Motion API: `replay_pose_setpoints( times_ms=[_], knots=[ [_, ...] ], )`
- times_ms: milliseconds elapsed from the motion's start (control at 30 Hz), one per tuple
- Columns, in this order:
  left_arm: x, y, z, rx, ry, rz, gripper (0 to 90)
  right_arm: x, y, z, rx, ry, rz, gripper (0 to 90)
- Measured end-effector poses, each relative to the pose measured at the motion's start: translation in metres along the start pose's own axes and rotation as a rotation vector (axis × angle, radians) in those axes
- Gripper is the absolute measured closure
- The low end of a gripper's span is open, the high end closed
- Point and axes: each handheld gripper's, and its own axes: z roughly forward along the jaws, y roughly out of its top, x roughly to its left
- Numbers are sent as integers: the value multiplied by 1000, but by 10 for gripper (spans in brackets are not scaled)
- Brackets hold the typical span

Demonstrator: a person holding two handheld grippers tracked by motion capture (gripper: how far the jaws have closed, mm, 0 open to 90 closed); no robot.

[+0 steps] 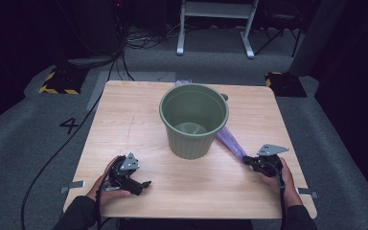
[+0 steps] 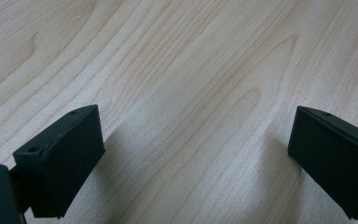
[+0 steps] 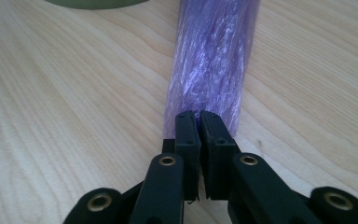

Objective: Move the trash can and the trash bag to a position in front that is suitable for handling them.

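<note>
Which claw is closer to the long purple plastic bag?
The right claw. It is pinched shut on the near end of the long purple plastic bag. The left claw rests open on the wooden table, across from the green plastic bucket.

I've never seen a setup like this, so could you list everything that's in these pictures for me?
bin: one, green, upright near the middle of the table.
bag: one, purple plastic, rolled up long, lying on the table from behind the bin to the right gripper.
table: one, light wood, square.
frame: one, white metal, on the floor beyond the table.
floor blocks: two, black with yellow stripes, left and right behind the table.
number 4: one, black, on the grey floor at left.
left gripper: one, black, open, low over bare table.
right gripper: one, black, shut on the near end of the bag.
hands: two, one on each gripper.
</note>
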Motion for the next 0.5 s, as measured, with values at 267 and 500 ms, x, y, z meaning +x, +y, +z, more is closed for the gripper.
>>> replay_pose_setpoints(
  times_ms=[267,500],
  knots=[
    [0,0,0,0,0,0,30,17,3,3,-4,57,-25,855],
    [0,0,0,0,0,0,31,41,11,10,6,126,-77,831]
  ],
)
